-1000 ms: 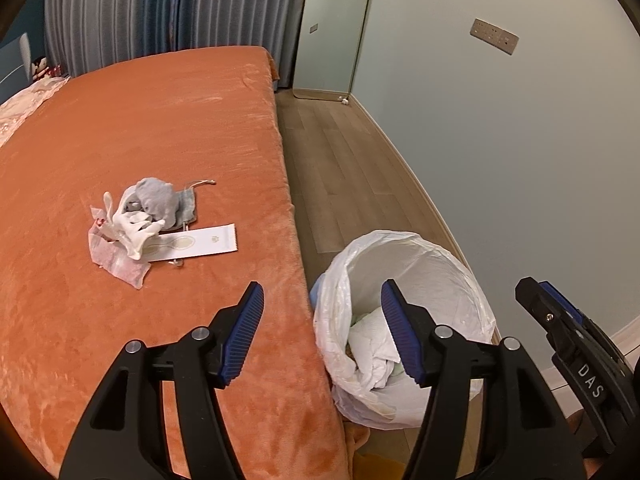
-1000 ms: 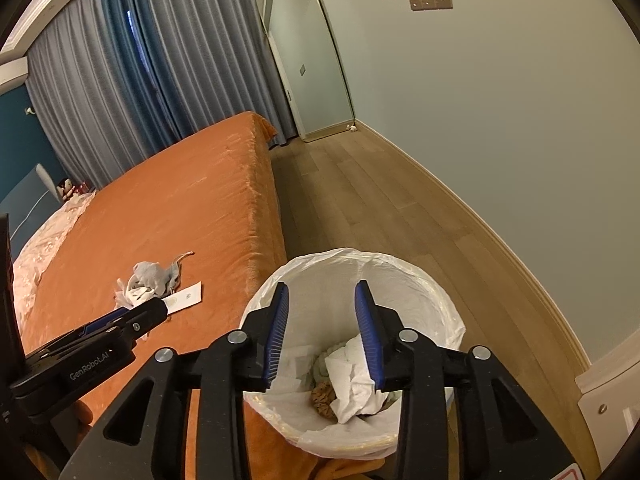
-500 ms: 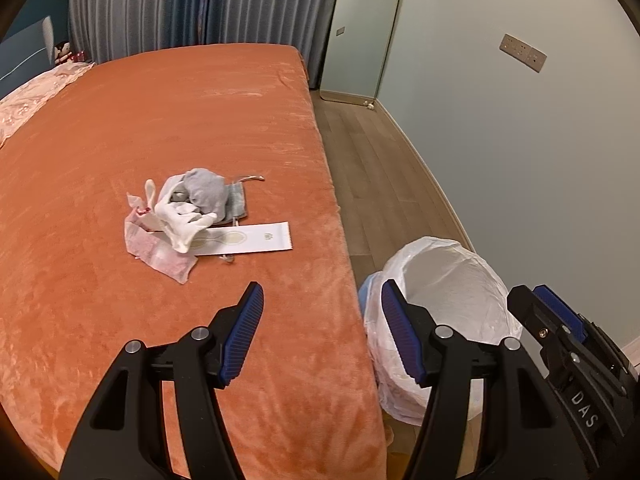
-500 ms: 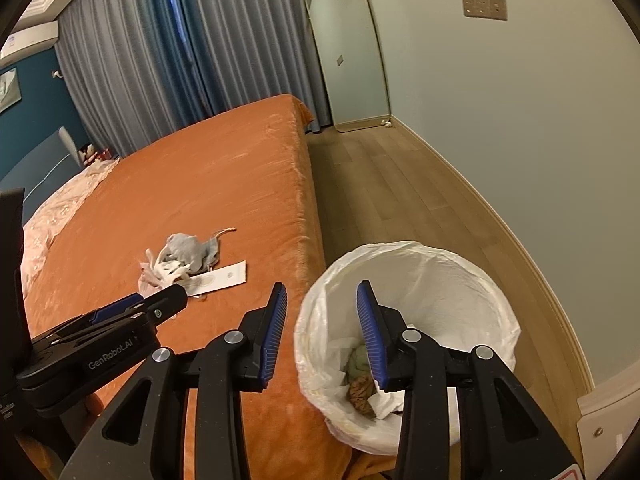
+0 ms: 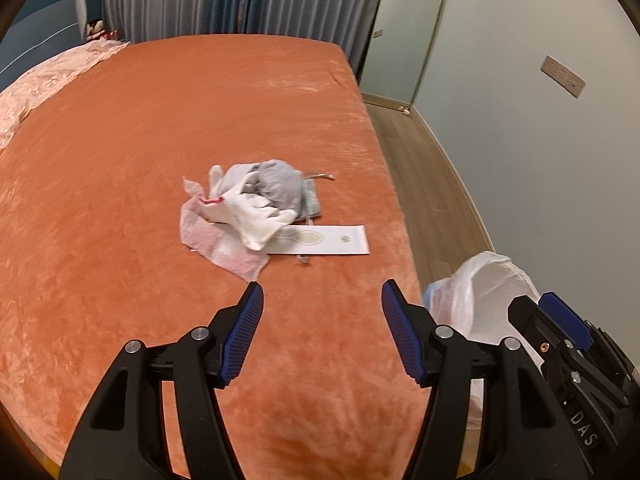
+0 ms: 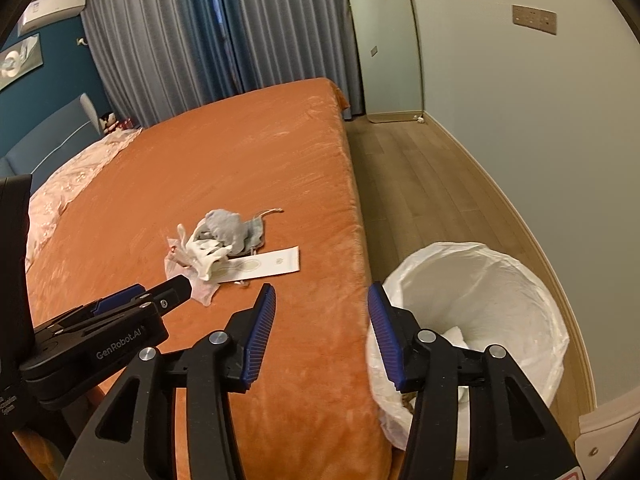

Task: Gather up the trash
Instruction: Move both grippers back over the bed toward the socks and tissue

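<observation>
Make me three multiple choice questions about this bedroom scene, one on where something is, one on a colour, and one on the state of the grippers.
1. Where does the trash bin stand?
A. On the bed
B. On the floor beside the bed
C. Against the curtains

2. What colour is the bed cover?
A. Orange
B. Blue
C. White

3. How is the left gripper?
A. Shut on the paper strip
B. Shut on the grey pouch
C. Open and holding nothing

Answers:
1. B, the white-lined bin sits on the wood floor at the bed's edge.
2. A, the plush cover is orange all over.
3. C, its blue pads stand apart above the cover, short of the trash pile; the right gripper is open too.
</observation>
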`<state>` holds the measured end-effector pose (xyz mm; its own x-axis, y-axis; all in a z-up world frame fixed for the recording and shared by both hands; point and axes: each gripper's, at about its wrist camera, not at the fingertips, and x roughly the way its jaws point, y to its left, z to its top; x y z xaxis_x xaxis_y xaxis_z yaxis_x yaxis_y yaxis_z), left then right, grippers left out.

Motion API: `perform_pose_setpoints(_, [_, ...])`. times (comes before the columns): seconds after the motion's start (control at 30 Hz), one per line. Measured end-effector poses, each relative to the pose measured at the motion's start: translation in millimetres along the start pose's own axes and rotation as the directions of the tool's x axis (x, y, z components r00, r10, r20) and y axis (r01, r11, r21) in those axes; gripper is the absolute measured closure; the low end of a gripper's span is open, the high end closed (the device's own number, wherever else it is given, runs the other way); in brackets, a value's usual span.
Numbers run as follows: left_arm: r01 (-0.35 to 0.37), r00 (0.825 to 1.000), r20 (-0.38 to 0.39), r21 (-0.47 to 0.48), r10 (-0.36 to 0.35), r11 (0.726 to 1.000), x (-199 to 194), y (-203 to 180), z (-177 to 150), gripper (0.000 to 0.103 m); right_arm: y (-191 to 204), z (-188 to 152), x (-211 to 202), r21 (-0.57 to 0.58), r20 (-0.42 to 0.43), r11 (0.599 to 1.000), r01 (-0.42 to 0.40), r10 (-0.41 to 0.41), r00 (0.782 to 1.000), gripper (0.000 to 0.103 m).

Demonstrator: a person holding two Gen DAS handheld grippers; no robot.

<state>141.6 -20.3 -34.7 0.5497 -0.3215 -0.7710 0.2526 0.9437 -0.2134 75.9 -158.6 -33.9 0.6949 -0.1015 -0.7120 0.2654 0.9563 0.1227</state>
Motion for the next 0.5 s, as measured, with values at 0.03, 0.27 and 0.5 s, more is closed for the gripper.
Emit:
perform_pose_setpoints(0.03, [-0.011, 1.000, -0.002, -0.013, 0.011, 1.000, 2.0, 9.7, 0.6, 0.040, 4.8, -0.1, 4.5, -0.003, -0.006, 1.000, -0.005, 0.005, 1.000, 0.056])
perform_pose_setpoints(0.27, [-0.094, 0.996, -0.014, -0.053, 0.094, 0.994, 20.2, 65.2, 2.5, 0.037, 49.0, 2.0, 41.8, -0.046, -0.051, 0.998, -0.041, 0.039, 0.998, 0.055])
perform_pose_setpoints(0.5, [-0.169, 0.985, -0.047, -0.097, 0.165, 0.981, 48.1, 123.9, 9.7, 0.036, 93.3, 2.7, 87.3, -0.087, -0.104, 0.993, -0.076, 0.067, 0.992, 0.055])
